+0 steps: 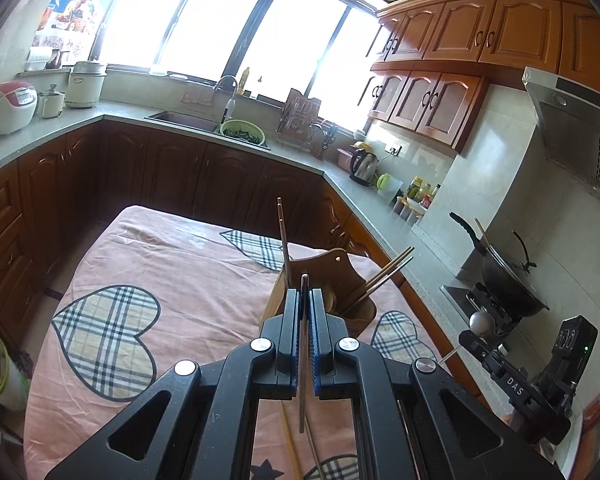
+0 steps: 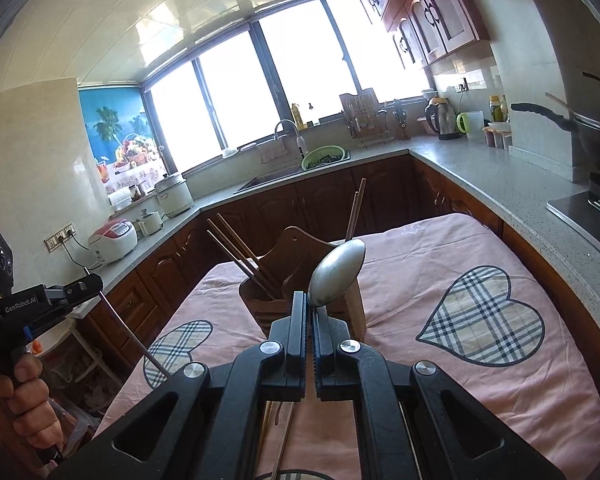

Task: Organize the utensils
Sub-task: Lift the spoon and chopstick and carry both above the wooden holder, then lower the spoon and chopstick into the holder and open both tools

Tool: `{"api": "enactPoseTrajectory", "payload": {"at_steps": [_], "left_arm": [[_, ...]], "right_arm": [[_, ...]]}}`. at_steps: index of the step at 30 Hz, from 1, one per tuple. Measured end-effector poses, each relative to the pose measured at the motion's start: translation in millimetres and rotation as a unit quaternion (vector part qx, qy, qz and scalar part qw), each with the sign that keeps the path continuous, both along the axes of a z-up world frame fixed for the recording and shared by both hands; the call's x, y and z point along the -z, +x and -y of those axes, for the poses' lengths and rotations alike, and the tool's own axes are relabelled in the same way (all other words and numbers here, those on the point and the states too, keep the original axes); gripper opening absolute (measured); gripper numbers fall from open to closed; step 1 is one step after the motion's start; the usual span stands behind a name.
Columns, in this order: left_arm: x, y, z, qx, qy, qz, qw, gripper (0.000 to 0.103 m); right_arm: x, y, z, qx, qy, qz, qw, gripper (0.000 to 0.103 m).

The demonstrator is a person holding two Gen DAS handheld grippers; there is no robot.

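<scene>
Now wooden holder w/ chopsticks in both compartments.

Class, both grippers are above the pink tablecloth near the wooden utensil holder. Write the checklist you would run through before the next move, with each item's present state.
1. Right gripper clamped on the metal spoon: ok.
2. Left gripper clamped on a thin brown stick, probably a chopstick: ok.
3. Wooden utensil holder upright on the pink tablecloth: ok.
4. Free room in the holder beside the chopsticks already inside: cannot tell.
5. Spoon bowl pointing up, above the holder's rim: ok.
</scene>
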State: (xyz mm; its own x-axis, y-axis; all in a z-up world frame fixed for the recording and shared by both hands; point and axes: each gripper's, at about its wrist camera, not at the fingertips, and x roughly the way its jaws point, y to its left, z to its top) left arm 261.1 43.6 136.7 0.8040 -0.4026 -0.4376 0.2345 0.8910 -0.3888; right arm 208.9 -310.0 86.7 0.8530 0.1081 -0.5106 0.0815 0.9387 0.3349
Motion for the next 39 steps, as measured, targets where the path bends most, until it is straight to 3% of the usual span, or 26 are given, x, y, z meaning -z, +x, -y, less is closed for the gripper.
{"api": "enactPoseTrajectory", "payload": {"at_steps": [9,20,30,39], "left_arm": [[-7,37,3,-0.011,-0.007,0.023,0.9996,0.003],[-5,97,5,-0.04,-0.049,0.049,0.9968,0.003],[41,161,13,-0.072,-0.085,0.02,0.9936,0.003],[86,197,37,-0.06,-0.068,-0.015,0.9958,0.003]], "right_arm": [[-9,23,17,0.023,-0.011,0.031,0.999,0.002],[-15,69,35,0.056,-0.015,0.065,0.996,0.002],[5,98,20,0.068,-0.052,0.077,0.993,0.002],[46,114,12,0.062,-0.046,0.034,0.996,0.002]]}}
